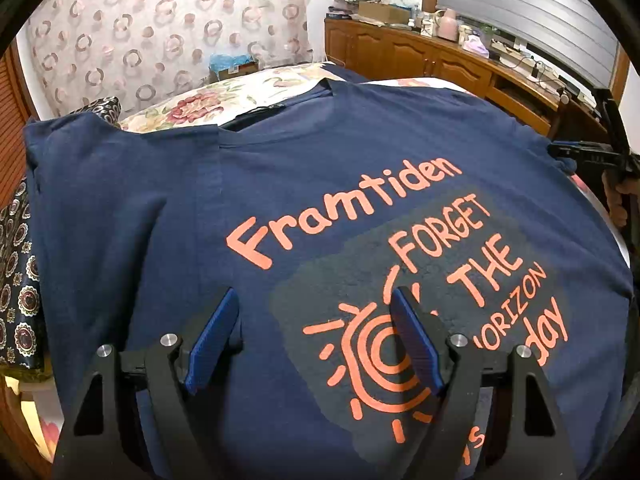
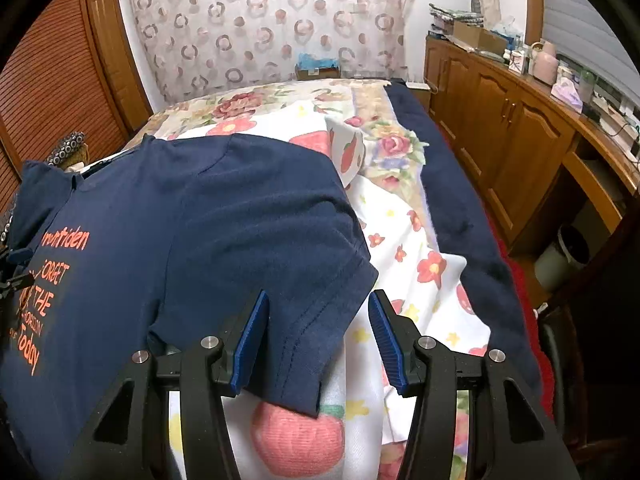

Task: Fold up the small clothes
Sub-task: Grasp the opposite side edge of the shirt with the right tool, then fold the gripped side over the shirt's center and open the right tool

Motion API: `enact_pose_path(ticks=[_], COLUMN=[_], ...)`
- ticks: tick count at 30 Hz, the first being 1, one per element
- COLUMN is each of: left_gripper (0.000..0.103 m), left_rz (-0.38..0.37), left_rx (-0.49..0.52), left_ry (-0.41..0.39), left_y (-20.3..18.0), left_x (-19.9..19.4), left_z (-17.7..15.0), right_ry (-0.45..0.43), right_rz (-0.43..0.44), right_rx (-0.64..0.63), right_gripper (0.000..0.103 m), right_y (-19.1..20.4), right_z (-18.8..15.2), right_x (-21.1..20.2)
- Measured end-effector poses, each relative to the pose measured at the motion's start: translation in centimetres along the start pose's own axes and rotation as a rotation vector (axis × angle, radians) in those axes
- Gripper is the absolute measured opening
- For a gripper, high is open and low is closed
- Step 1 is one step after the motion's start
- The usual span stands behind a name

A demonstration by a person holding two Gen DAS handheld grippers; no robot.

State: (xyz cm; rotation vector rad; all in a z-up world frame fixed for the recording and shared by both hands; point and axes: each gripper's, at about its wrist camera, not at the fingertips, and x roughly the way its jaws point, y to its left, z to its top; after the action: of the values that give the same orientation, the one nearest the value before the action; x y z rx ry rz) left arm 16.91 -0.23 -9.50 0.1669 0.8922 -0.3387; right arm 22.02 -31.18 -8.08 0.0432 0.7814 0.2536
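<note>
T-shirt [image 1: 320,208] flat on bed [image 2: 400,240]; left tongs [image 1: 316,340] angled down over print, wide, empty; right tongs [image 2: 316,340] angled down, half-wide, straddling sleeve [image 2: 296,312], not pinching.

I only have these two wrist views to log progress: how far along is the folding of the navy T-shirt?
Done: the navy T-shirt lies spread print-up on the floral bedspread. No fold shows. In hand: the right hand-held gripper is open around the sleeve; the left hand-held gripper is open above the print. Left: every fold.
</note>
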Motion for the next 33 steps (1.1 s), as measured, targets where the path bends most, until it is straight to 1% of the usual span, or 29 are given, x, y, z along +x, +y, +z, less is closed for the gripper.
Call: enact_pose_path(ticks=[1,3,5,6,7,8,9,10,12,15,19,22,25,28,31,33], left_gripper=[0.080,0.081,0.081,0.082,0.082,0.082,0.082,0.082,0.082,0.084,0.084,0.084,0.084,0.084,0.084,0.085], left_rz=[0.000,0.001,0.001,0.001,0.002,0.002,0.001,0.001,0.001,0.003,0.004,0.004,0.004,0.007,-0.012,-0.017], left_rx=[-0.001,0.001,0.002,0.001,0.001,0.001,0.001,0.001,0.001,-0.001,-0.002,-0.002,-0.002,-0.006,-0.070,-0.073], left_ry=[0.000,0.001,0.001,0.001,0.001,0.001,0.001,0.001,0.001,0.002,0.003,0.003,0.003,0.002,-0.027,-0.059], left_y=[-0.1,-0.2,-0.1,-0.1,-0.2,-0.2,-0.2,-0.2,-0.2,-0.1,0.0,0.0,0.0,0.1,0.5,0.6], left_x=[0.1,0.0,0.0,0.0,0.1,0.1,0.1,0.1,0.1,0.1,0.2,0.2,0.2,0.2,-0.7,-2.0], left_z=[0.1,0.0,0.0,0.0,0.1,0.0,0.0,0.0,0.1,0.1,0.0,0.1,0.0,0.0,0.3,0.8], right_ry=[0.003,0.009,0.006,0.006,0.006,0.005,0.004,0.004,-0.011,-0.046,-0.100,-0.139,-0.177,-0.199,-0.192,-0.170], right_rz=[0.005,0.019,0.029,0.033,0.039,0.042,0.040,0.040,0.005,-0.015,-0.031,-0.026,-0.005,0.038,0.089,0.120], right_rx=[0.002,0.009,0.021,0.023,0.023,0.021,0.017,0.009,-0.019,-0.047,-0.090,-0.124,-0.160,-0.206,-0.253,-0.282], right_gripper=[0.054,0.049,0.047,0.042,0.040,0.036,0.028,0.025,0.010,0.006,0.006,0.006,0.006,0.006,0.006,0.006], right_y=[-0.5,-0.9,-1.2,-1.2,-1.1,-1.0,-1.0,-0.9,-0.5,-0.2,0.7,1.6,3.1,5.4,8.0,9.6], right_z=[-0.1,-0.2,-0.2,-0.2,-0.3,-0.3,-0.4,-0.4,-0.3,-0.1,0.2,0.7,1.3,1.7,1.4,0.8], right_x=[0.0,0.1,0.1,0.1,0.1,0.1,0.1,0.1,-0.1,-0.7,-2.1,-3.0,-3.8,-4.0,-3.2,-2.3])
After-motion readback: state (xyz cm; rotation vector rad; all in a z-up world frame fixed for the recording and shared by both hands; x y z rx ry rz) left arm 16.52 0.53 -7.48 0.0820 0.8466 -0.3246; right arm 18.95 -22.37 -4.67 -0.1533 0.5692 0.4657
